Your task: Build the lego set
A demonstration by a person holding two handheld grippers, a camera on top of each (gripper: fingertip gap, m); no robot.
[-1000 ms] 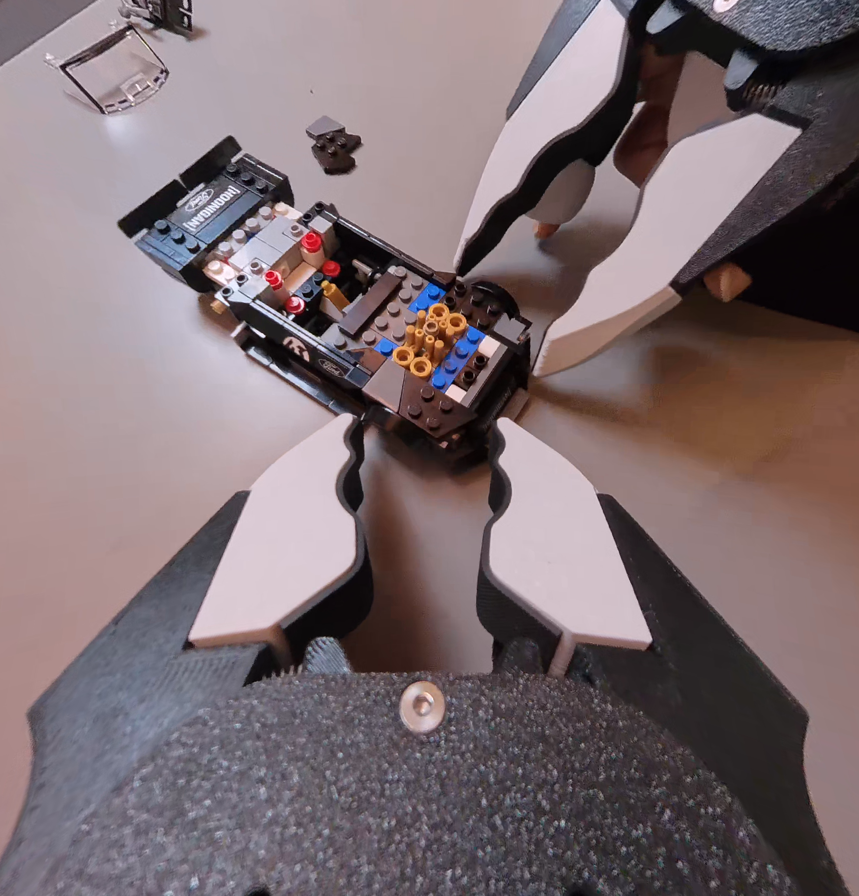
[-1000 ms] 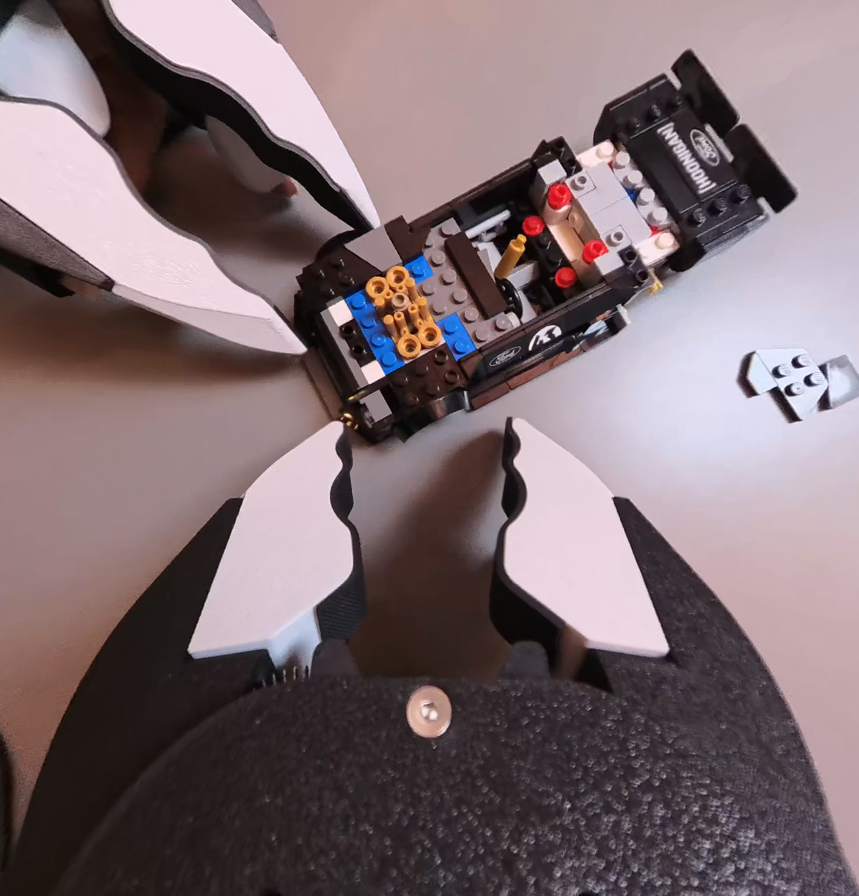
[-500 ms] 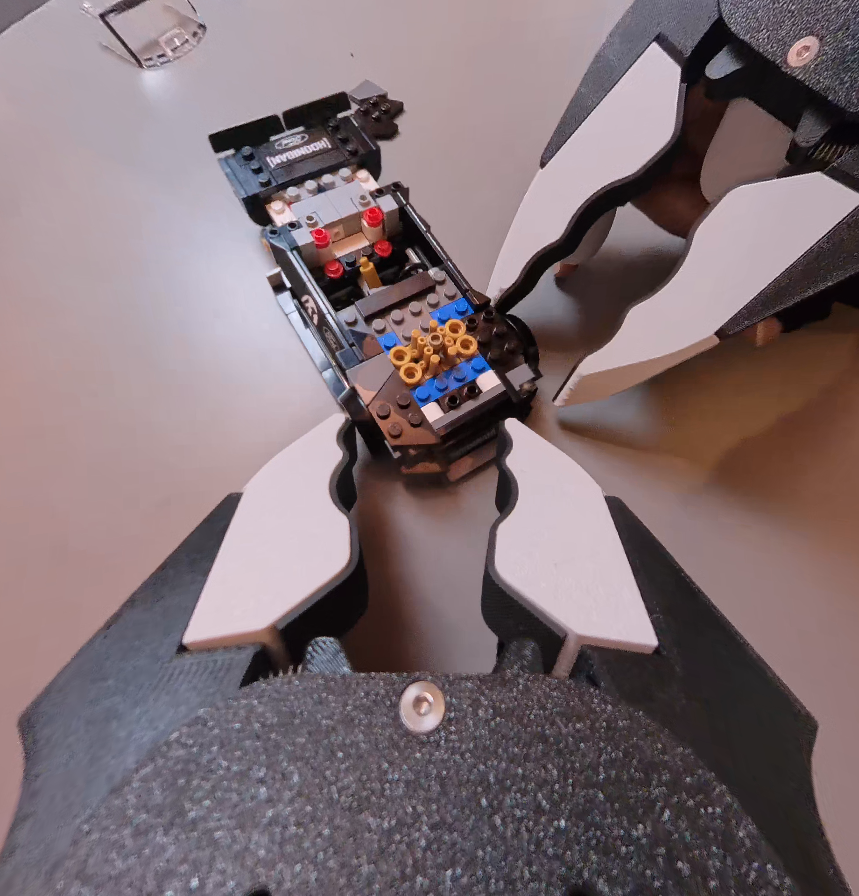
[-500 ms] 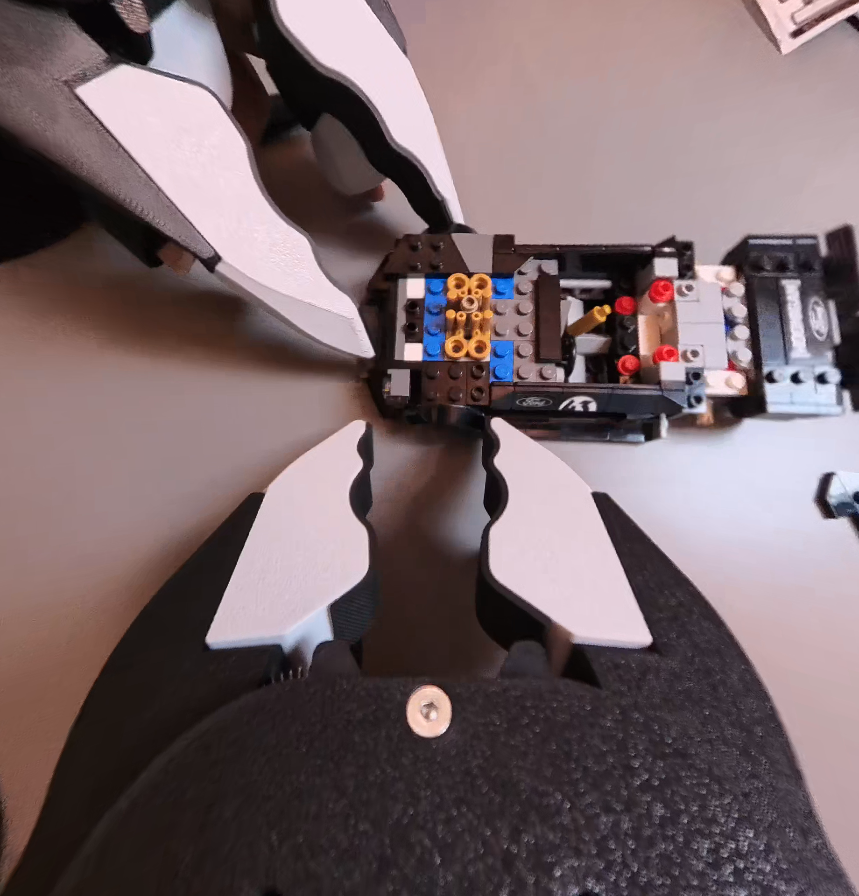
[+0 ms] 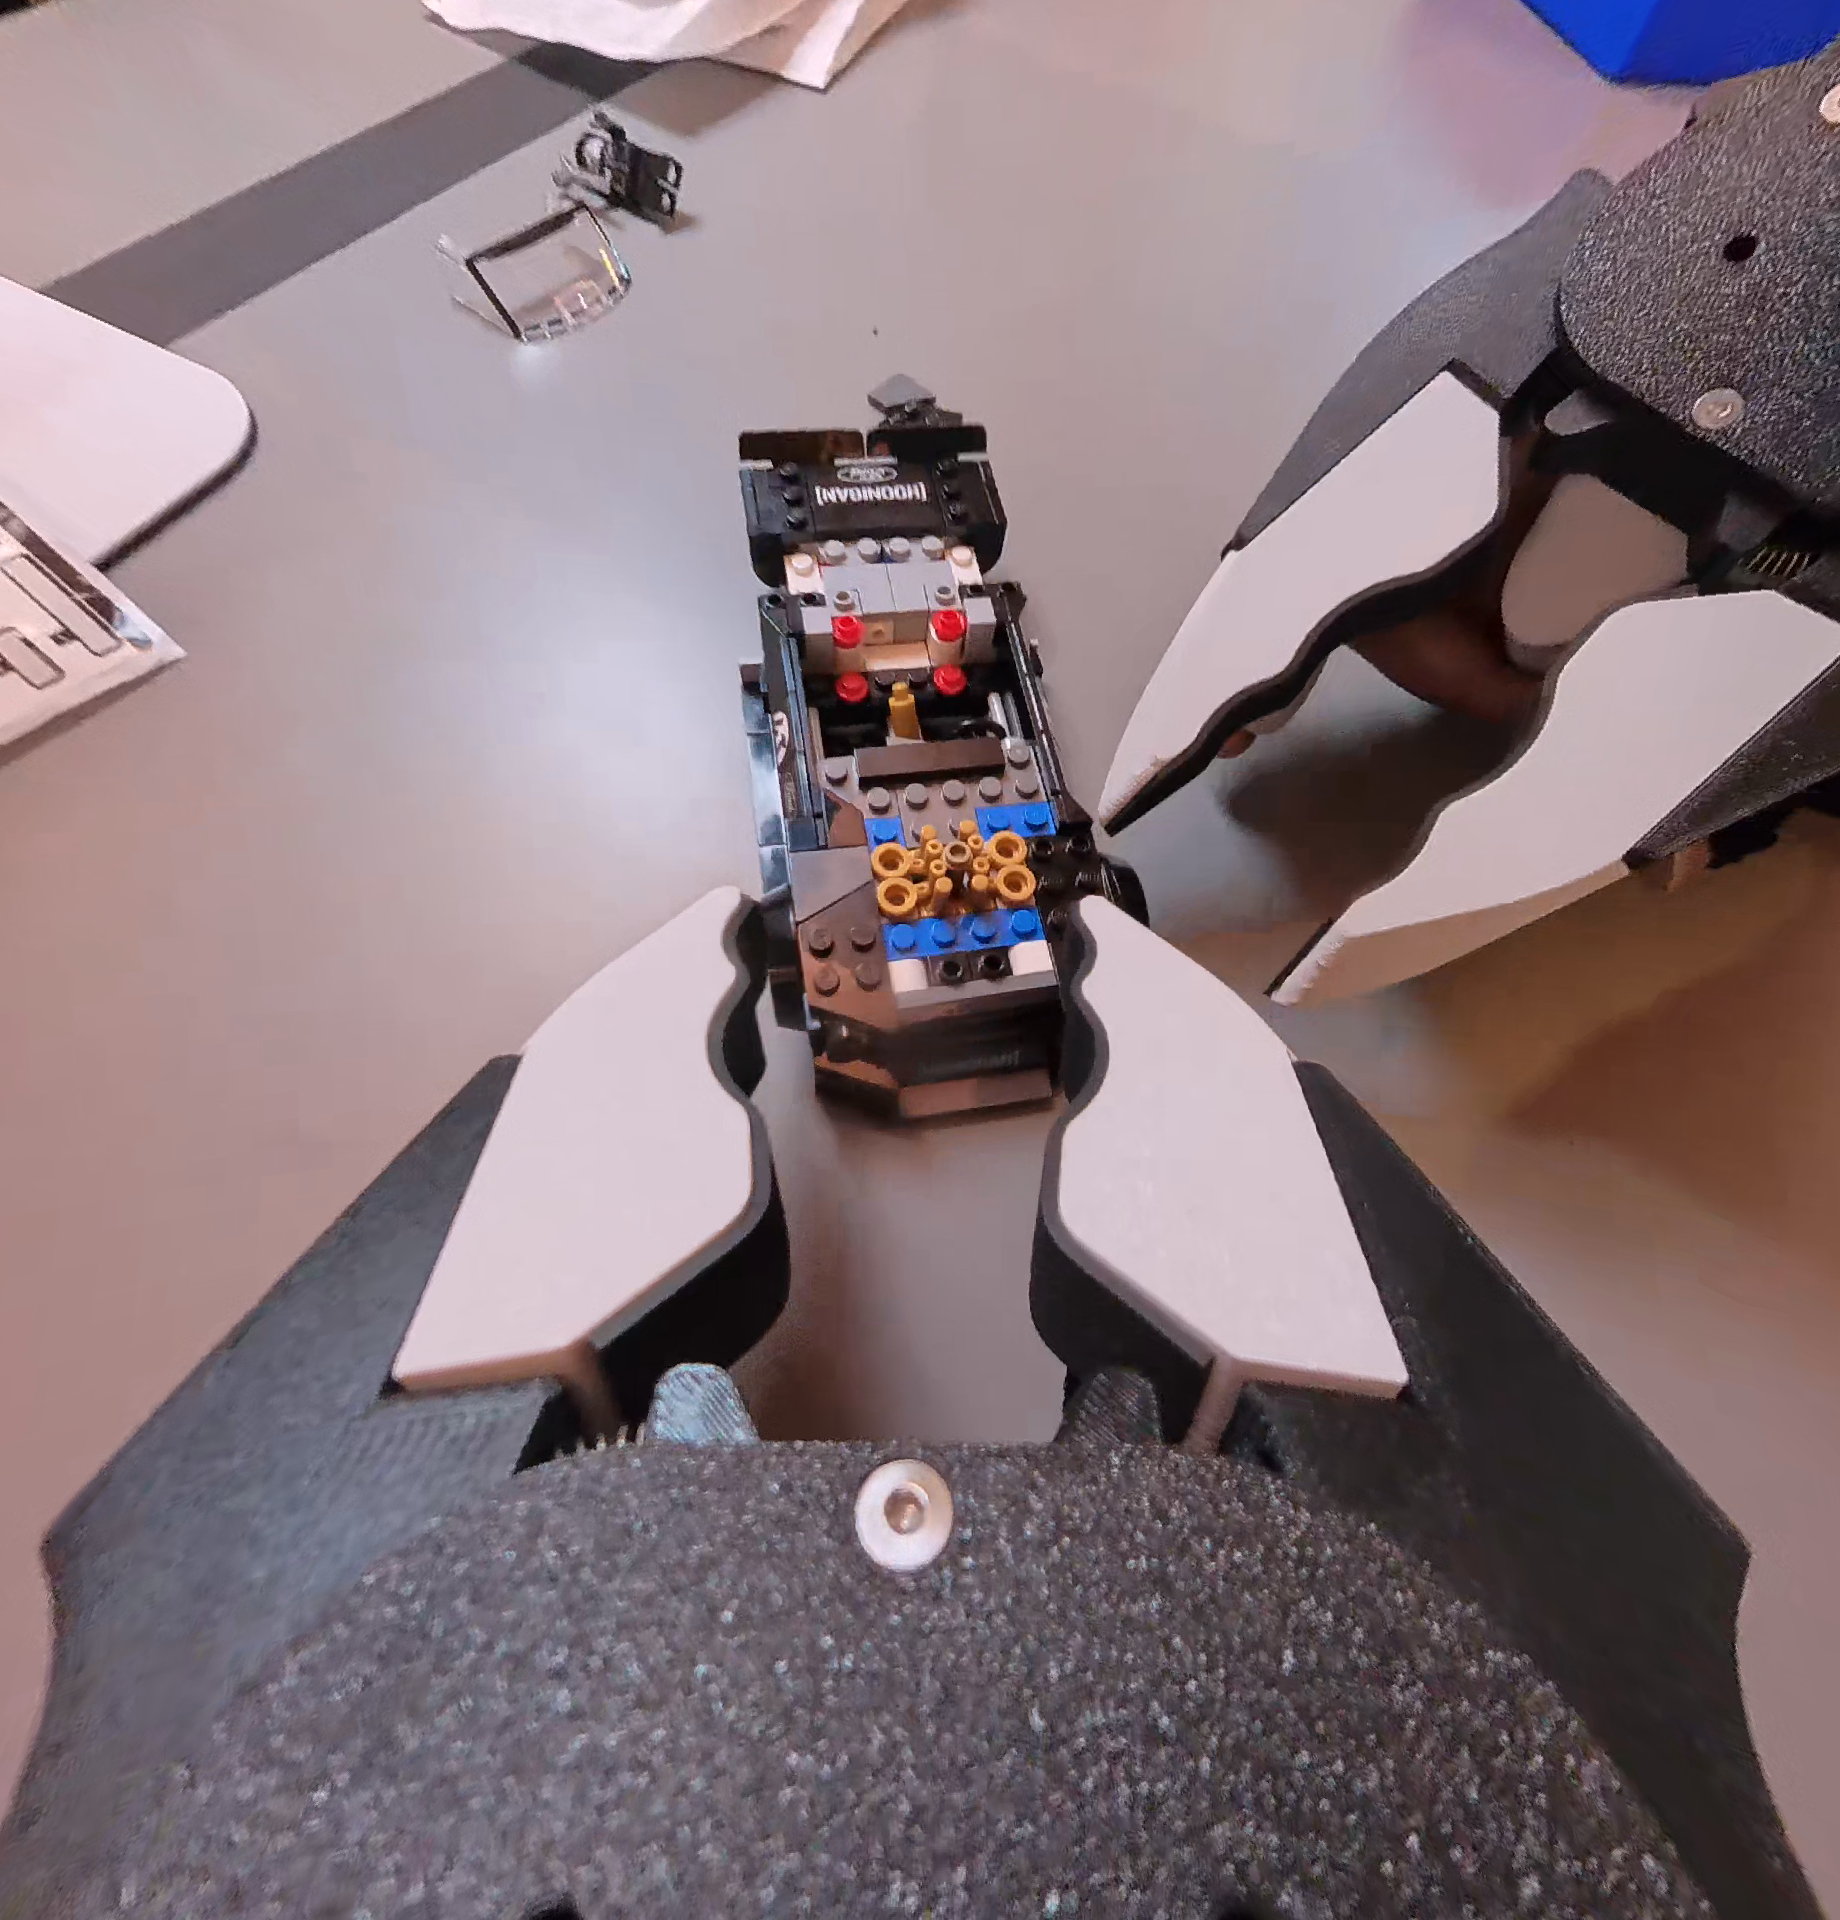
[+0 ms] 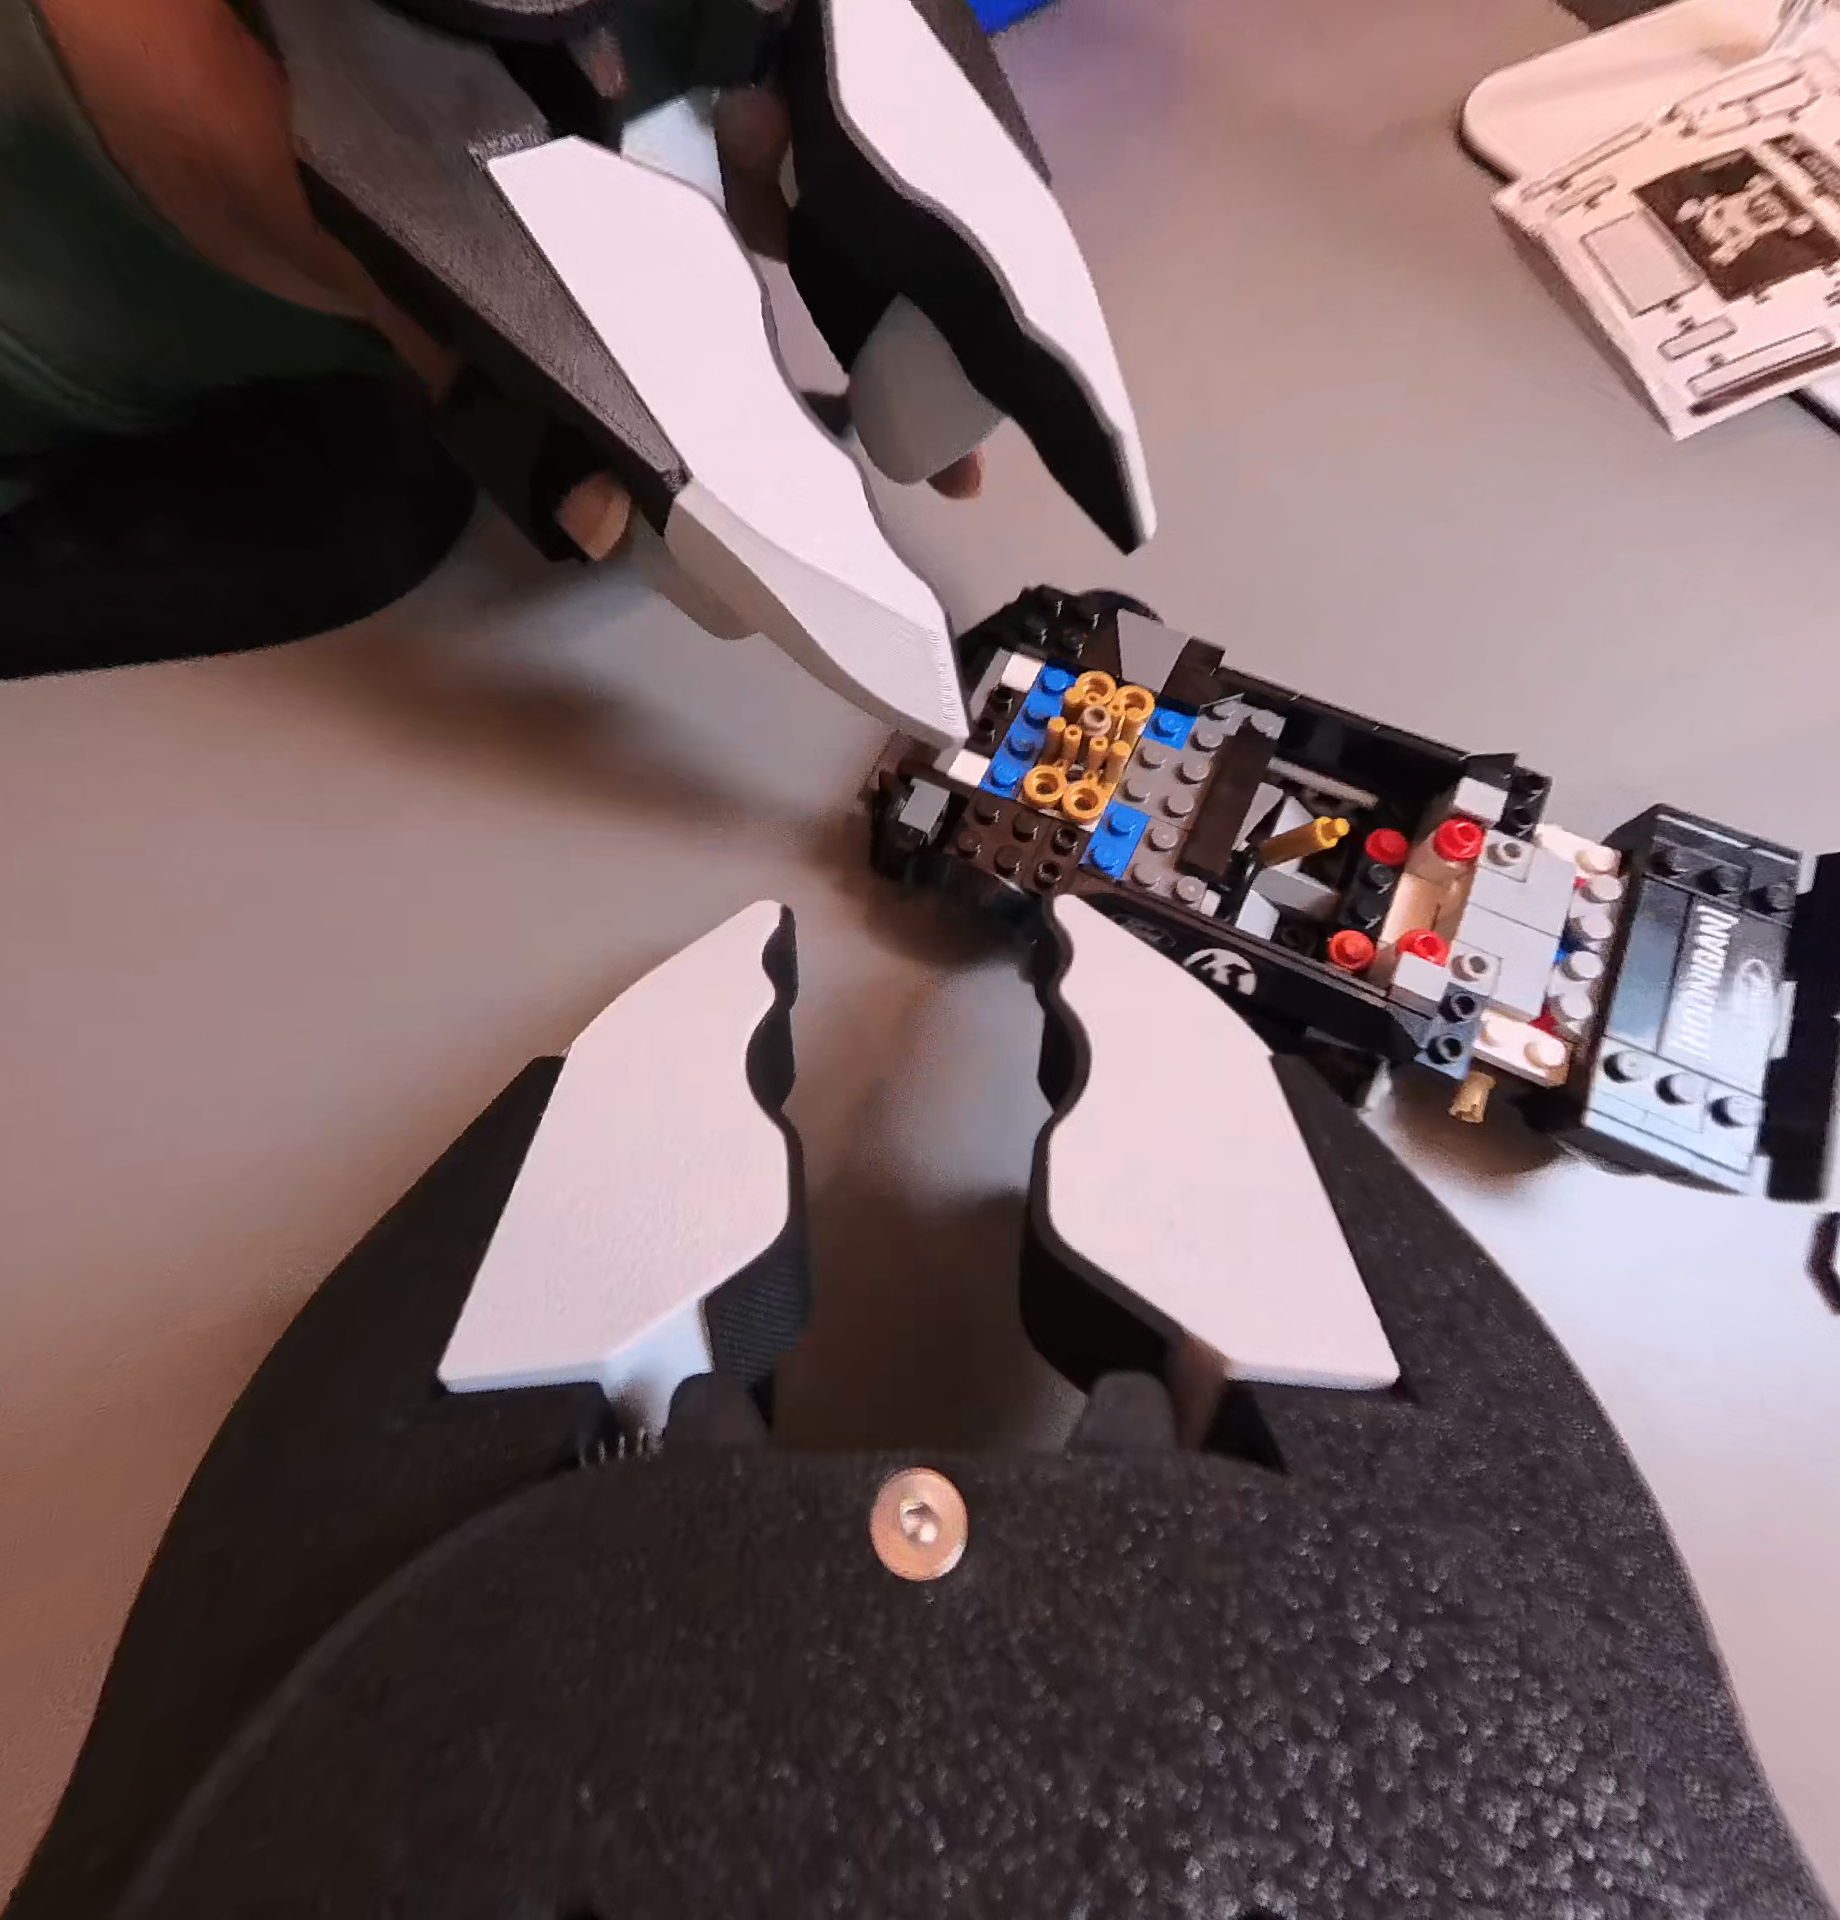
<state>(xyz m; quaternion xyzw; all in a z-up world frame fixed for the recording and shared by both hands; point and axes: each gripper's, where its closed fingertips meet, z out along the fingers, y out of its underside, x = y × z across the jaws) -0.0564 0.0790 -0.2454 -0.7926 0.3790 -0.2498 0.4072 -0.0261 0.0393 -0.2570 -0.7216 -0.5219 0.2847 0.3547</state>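
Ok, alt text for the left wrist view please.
The open left claw straddles the front end of a half-built black lego car on a grey table. The right claw, also open, hovers beside the car.

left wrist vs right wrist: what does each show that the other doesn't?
Left wrist only: clear windshield piece, small black part beyond it, crumpled white paper at the top edge. Right wrist only: the person's sleeve behind the left gripper. Both: lego car with its gold engine, instruction sheet, grey table, and both grippers open, the right gripper included.
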